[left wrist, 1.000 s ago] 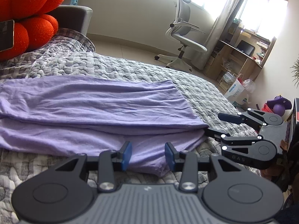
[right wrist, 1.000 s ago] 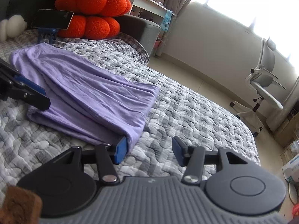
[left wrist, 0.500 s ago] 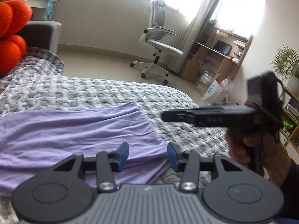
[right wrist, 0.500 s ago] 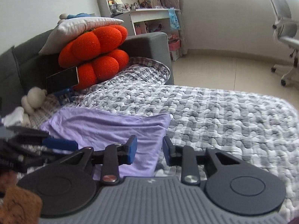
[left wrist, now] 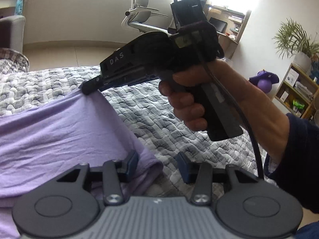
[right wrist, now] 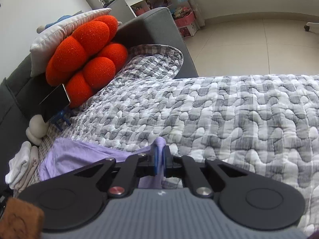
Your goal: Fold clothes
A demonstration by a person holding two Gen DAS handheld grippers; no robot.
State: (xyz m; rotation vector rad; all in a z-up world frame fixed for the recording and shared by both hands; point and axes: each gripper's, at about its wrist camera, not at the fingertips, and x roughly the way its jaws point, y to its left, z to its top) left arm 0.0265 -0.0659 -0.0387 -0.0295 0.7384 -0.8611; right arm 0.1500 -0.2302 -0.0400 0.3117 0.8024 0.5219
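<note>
Lilac fabric, a purple garment, lies spread on the grey-and-white quilted bed, reaching toward the headboard end where the orange cushion leans against the grey sofa arm.

The right tool is clamped tight on a corner of the garment: in its own camera a small tuft of purple cloth pokes up between the blue pads, which are pressed together with only the cloth between them. From the left wrist camera the same tool is seen held in the person's right hand, its tip pinching that corner and lifting it slightly off the quilt, so the cloth rises to a peak there.

The left tool is partly open, its jaws closing a little. The rolled near edge of the garment sits between them, against the left-side pad, while the other pad stands clear of the cloth over bare quilt.

A dark phone on a blue stand is propped beneath the cushion, and folded white cloths lie near the bed's edge beside the garment.
</note>
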